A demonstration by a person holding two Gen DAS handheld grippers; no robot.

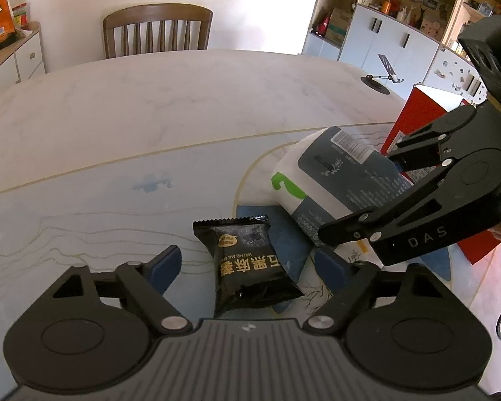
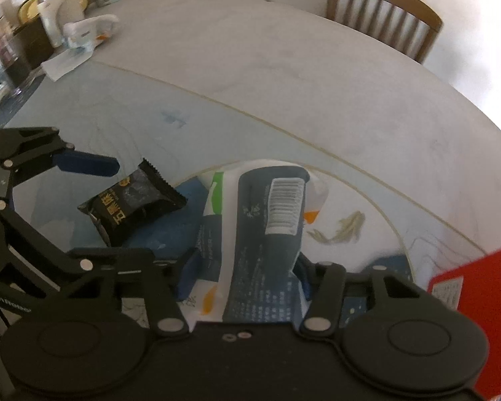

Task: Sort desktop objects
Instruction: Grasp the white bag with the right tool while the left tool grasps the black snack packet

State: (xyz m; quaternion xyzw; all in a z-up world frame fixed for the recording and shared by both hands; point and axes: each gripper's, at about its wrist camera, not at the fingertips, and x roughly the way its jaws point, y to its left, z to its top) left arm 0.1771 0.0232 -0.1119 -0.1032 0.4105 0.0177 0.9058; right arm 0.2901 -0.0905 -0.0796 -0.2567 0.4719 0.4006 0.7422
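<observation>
A black snack packet (image 1: 250, 264) with gold lettering lies on the table mat between the open fingers of my left gripper (image 1: 250, 267), which is just above it and not closed on it. It also shows in the right wrist view (image 2: 133, 204). My right gripper (image 2: 247, 267) is shut on a white and dark blue tissue pack (image 2: 267, 227), squeezing its near end. In the left wrist view the tissue pack (image 1: 337, 180) sits right of the snack, with the right gripper (image 1: 367, 214) on it.
A red box (image 1: 421, 117) stands at the right table edge, also in the right wrist view (image 2: 477, 300). A phone stand (image 1: 384, 77) sits at the far right. Cups, jars and tissues (image 2: 56, 23) crowd the far left corner. A wooden chair (image 1: 157, 30) stands behind the table.
</observation>
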